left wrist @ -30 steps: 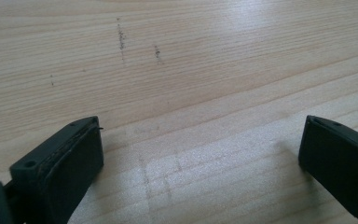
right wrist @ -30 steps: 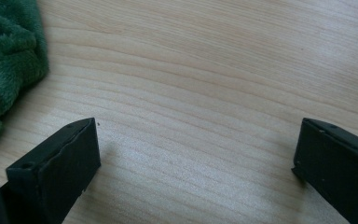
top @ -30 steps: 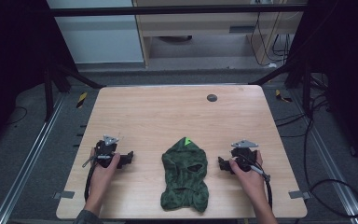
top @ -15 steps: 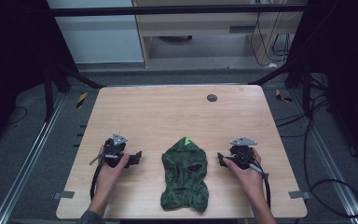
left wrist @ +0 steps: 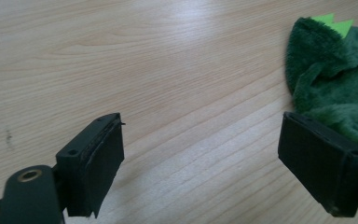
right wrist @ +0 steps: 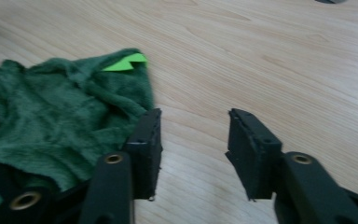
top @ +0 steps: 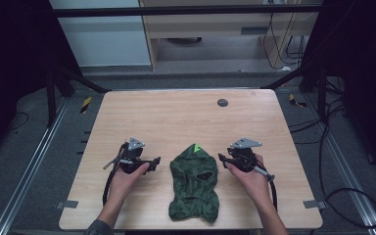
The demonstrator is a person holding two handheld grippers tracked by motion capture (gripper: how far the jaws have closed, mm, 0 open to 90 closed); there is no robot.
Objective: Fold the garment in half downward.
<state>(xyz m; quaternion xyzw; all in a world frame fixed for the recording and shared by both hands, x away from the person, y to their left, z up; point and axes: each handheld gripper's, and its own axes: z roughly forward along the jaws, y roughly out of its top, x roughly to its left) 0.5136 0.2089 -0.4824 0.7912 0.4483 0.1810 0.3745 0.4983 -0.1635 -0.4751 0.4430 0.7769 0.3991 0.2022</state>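
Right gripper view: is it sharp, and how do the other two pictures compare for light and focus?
Right gripper view: slightly soft, the green fleece garment smeared. Left gripper view: crisp wood grain on the table, evenly lit, no glare. High view: table bright, surroundings dark, and detail on the left hand-held gripper and right hand-held gripper coarse.

We see the tabletop [top: 186,112] with a soft hood [top: 194,188] lying flat on it, near the front edge and about in the middle. The pointed tip of the hood faces the far side. The left tool [top: 152,161] is just to the left of the hood, with a bit of bare tabletop between them. The right tool [top: 222,157] is just to the right of the hood, close to its upper edge. A small round disc [top: 222,102] lies well behind the hood, near the far edge of the tabletop.
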